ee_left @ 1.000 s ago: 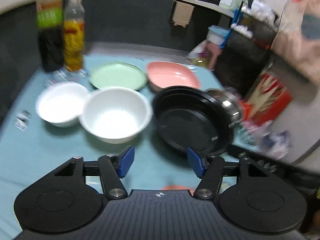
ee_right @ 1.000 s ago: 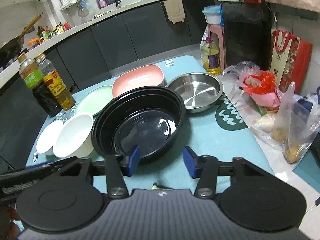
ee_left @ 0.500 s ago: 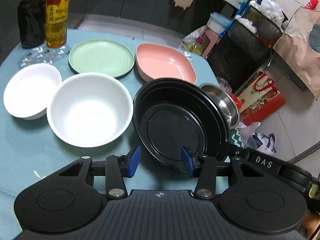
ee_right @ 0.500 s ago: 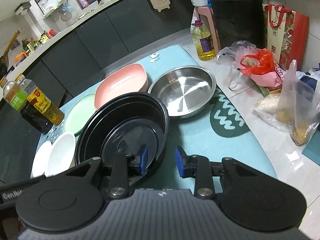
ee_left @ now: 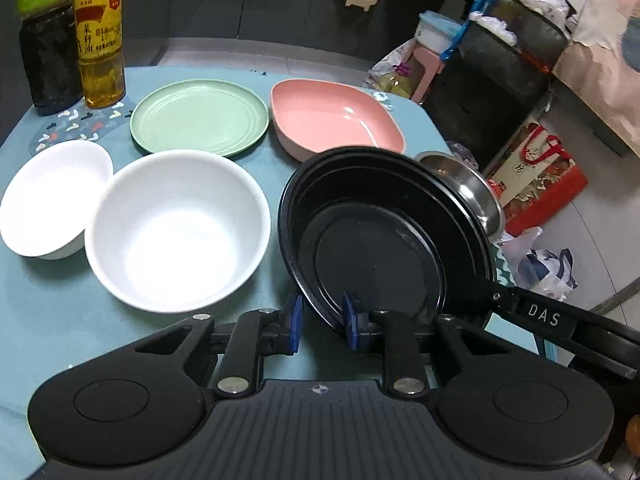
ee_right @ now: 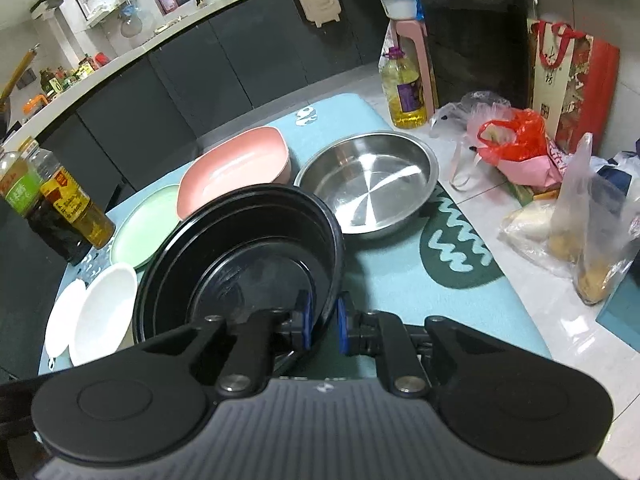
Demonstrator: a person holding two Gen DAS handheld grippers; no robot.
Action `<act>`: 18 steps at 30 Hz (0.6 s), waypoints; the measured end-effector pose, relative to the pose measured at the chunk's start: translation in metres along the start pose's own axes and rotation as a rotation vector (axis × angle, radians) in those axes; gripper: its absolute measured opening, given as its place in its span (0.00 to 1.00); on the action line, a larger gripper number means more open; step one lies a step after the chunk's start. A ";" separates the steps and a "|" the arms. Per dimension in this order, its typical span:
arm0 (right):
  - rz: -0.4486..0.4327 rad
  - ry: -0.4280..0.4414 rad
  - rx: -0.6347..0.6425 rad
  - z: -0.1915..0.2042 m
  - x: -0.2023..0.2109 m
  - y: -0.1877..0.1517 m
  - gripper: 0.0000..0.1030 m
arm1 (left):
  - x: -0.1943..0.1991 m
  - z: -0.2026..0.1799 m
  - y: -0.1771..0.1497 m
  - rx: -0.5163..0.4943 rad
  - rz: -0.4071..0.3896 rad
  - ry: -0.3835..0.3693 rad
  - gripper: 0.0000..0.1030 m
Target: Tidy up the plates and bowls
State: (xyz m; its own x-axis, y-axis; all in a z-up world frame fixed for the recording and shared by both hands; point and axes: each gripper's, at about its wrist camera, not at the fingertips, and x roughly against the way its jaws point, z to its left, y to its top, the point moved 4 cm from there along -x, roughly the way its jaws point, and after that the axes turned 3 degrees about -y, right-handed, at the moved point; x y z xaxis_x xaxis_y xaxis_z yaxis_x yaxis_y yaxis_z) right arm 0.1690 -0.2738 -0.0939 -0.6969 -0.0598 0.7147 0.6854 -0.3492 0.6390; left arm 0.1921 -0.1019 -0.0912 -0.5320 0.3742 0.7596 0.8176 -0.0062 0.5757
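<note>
A wide black bowl point(ee_left: 380, 248) point(ee_right: 248, 248) stands on the teal tablecloth point(ee_right: 400, 280). My left gripper point(ee_left: 322, 320) is closing on the bowl's near rim, one blue pad outside the wall and one inside. My right gripper point(ee_right: 322, 322) is closing on the rim further right, and its pads press the wall. Left of the black bowl are a large white bowl point(ee_left: 176, 232) and a small white bowl point(ee_left: 52, 196). Behind them lie a green plate point(ee_left: 200, 116) and a pink dish point(ee_left: 332, 120). A steel bowl point(ee_right: 368, 180) sits at the back right.
Two bottles point(ee_left: 100, 40) stand at the table's far left corner. Off the cloth's right edge are a yellow oil jug point(ee_right: 404, 92), plastic bags point(ee_right: 520, 148) and a red gift bag point(ee_right: 572, 72). The right gripper's black housing point(ee_left: 560, 320) crosses the left wrist view.
Both grippers came forward and down to the black bowl's near rim, and their jaws went from wide open to closed on it.
</note>
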 end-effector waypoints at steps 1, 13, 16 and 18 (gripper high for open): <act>-0.003 0.000 -0.002 0.000 0.003 -0.002 0.09 | 0.004 -0.001 -0.002 -0.012 -0.005 -0.001 0.19; -0.041 0.011 0.035 0.013 0.047 -0.027 0.10 | 0.056 0.000 -0.036 -0.076 -0.051 -0.005 0.20; -0.046 0.022 0.063 0.023 0.057 -0.037 0.10 | 0.071 0.007 -0.049 -0.073 -0.063 0.003 0.20; -0.043 0.032 0.080 0.029 0.063 -0.045 0.11 | 0.084 0.014 -0.059 -0.064 -0.074 0.009 0.20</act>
State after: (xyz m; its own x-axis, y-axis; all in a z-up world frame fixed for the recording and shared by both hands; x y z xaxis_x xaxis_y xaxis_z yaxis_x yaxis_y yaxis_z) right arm 0.1002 -0.2345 -0.0690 -0.7314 -0.0768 0.6776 0.6686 -0.2762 0.6904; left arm 0.1025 -0.0574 -0.0653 -0.5923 0.3676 0.7170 0.7607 -0.0381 0.6480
